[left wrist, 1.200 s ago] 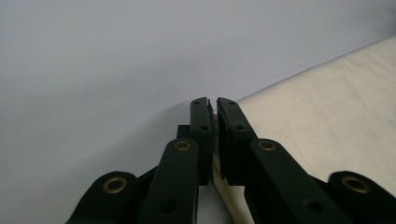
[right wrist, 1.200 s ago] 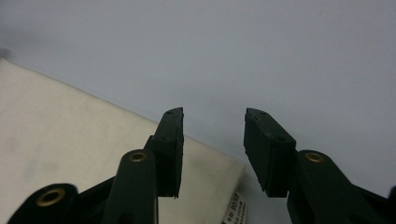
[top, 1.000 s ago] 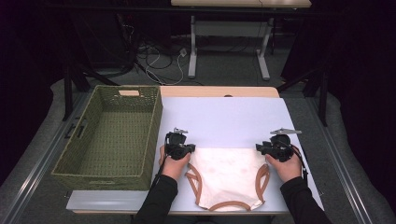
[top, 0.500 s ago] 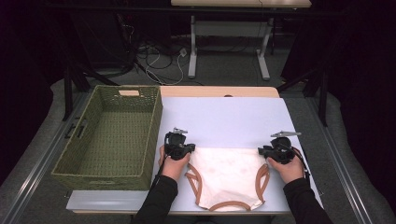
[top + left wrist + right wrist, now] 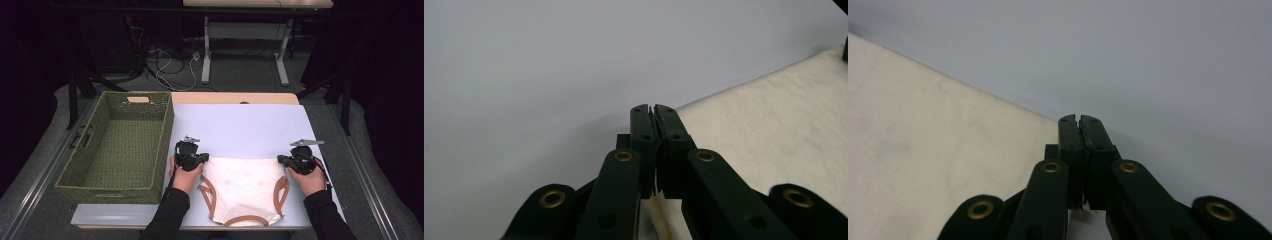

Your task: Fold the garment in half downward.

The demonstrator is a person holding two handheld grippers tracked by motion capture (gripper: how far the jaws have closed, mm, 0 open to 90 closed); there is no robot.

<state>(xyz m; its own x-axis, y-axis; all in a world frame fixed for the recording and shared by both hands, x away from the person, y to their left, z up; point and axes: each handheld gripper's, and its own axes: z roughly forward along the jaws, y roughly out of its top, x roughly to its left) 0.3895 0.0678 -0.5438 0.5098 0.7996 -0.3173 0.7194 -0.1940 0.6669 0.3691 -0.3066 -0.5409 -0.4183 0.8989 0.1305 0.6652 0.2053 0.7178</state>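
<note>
Both hand-held black grippers pinch the far corners of a cream cloth bodysuit with brown-trimmed edges (image 5: 243,189): the left gripper (image 5: 200,161) has its jaws pressed together on the left corner, and the right gripper (image 5: 282,160) has just been closing and now clamps the right corner. That garment lies flat on the pale lilac tabletop (image 5: 245,127) near the person's edge, between the two hands. Just left of it stands a green woven rectangular basket (image 5: 75,172).

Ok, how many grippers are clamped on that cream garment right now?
2. The left gripper is shut on the garment at its upper left corner; the right gripper is shut on its upper right corner.
</note>
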